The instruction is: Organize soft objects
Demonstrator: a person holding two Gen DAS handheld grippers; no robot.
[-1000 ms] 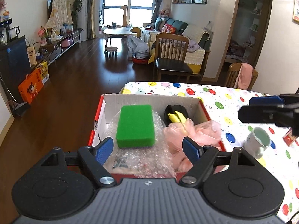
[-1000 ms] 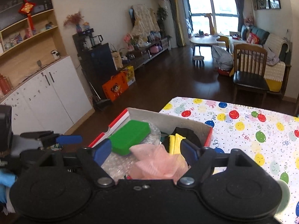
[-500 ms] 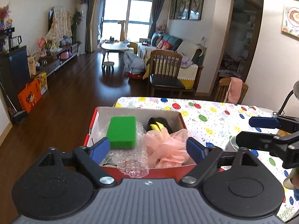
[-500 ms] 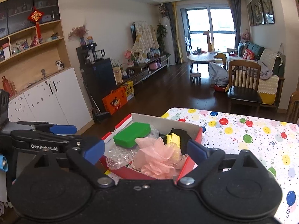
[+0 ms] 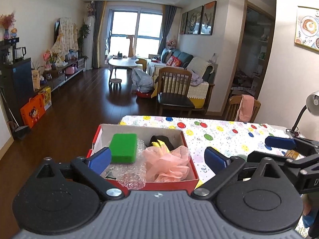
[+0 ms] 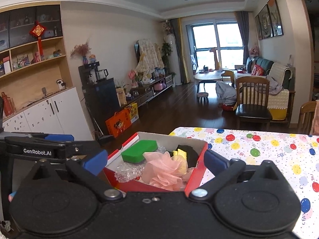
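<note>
Since the earlier frames both hand-held grippers have drawn back and risen from the red cardboard box with the white inside (image 5: 102, 139), so the box now looks smaller and lower in each wrist view and more of the room shows beyond it.

The left hand-held gripper (image 5: 157, 158) is spread wide, its blue-padded fingers (image 5: 99, 159) apart on either side of the box, holding and touching nothing. The right hand-held gripper (image 6: 155, 160) is likewise wide open and empty, hanging above the near edge of the box; in the left wrist view it appears to the right of the box, over the worktop.

The box stands at the near left corner of the worktop with the balloon-print cloth (image 5: 229, 135). Inside the box, the green rectangular sponge (image 5: 124, 147) lies flat toward the left wall, on crumpled clear bubble wrap (image 5: 129, 171) that spills over the near rim. The pink mesh bath pouf (image 5: 169, 163) sits in the near right corner of the box, against the right wall. Behind the pouf lies a black and yellow soft item (image 5: 160, 142), toward the far right corner of the box; what it is cannot be told.
</note>
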